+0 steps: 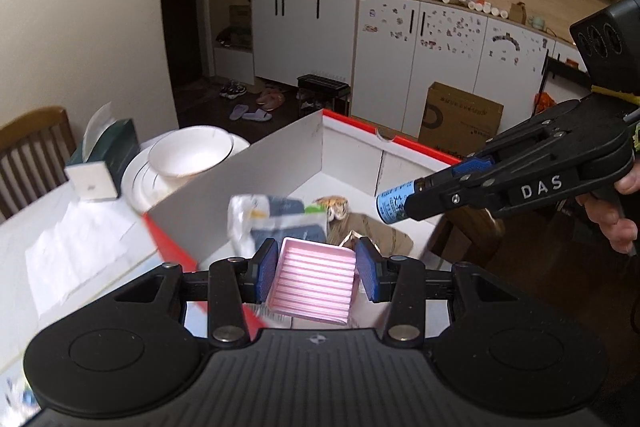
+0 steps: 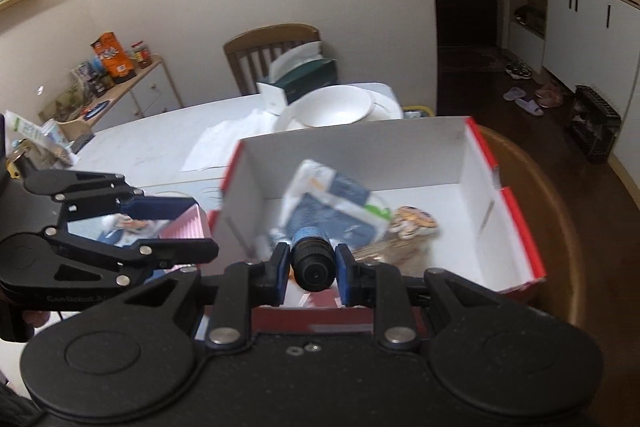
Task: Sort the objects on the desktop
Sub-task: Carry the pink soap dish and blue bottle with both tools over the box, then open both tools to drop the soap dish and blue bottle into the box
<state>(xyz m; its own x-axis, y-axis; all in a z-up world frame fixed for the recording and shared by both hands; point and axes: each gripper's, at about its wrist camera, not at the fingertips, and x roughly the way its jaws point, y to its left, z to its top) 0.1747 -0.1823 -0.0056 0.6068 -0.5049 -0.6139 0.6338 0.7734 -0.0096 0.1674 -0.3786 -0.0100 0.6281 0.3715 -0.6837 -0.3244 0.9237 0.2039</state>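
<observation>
— Both black grabbers point down at the big white box with red edges. What are they holding?

— Left gripper is squeezed on a pink ridged tray, tipped over the near wall of the box. Right gripper is pinched tight on a small blue bottle, over the box too.

— Does one camera see more?

— Only the left one shows fingers of a hand on the right grabber's handle. A white and blue packet lies inside the box.
</observation>
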